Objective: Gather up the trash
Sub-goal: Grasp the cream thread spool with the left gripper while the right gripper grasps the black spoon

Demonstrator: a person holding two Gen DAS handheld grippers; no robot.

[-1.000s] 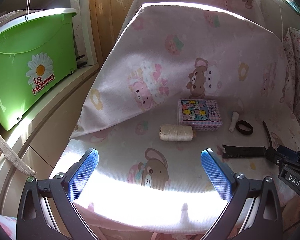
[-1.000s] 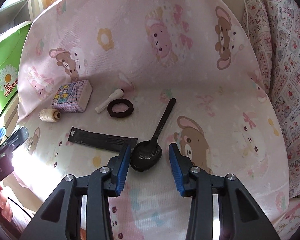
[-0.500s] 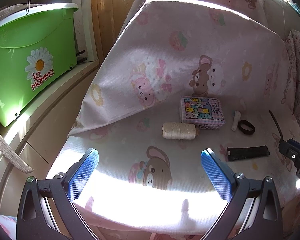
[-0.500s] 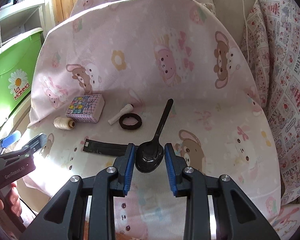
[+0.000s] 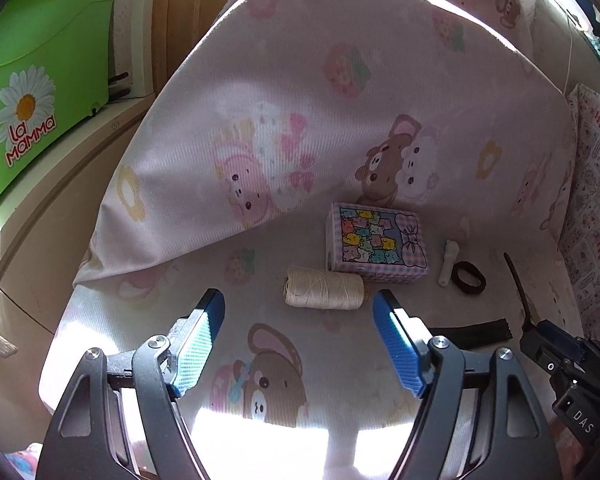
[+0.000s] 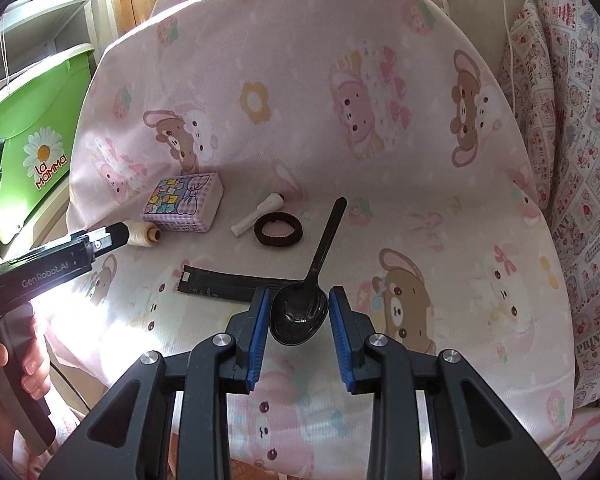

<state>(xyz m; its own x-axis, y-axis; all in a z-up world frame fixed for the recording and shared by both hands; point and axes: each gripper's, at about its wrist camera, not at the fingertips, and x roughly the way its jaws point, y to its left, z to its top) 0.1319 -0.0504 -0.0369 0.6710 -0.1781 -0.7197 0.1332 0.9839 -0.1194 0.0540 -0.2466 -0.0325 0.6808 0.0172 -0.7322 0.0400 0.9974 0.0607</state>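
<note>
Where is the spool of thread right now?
The spool of cream thread lies on its side on the pink cartoon-print cover, in front of the pastel bear-print box. In the left wrist view it sits just beyond the left hand-held gripper.

One spoon, spool, box, hair tie, apparently one wrapper.

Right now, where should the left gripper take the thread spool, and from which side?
Probably by its two flat ends, coming from the near side. The thread spool lies crosswise to the left gripper, so no wrist roll is needed, and the patterned box crowds its far side. The jaws have just been closing; the spool sits at their tips, unpinched.
</note>
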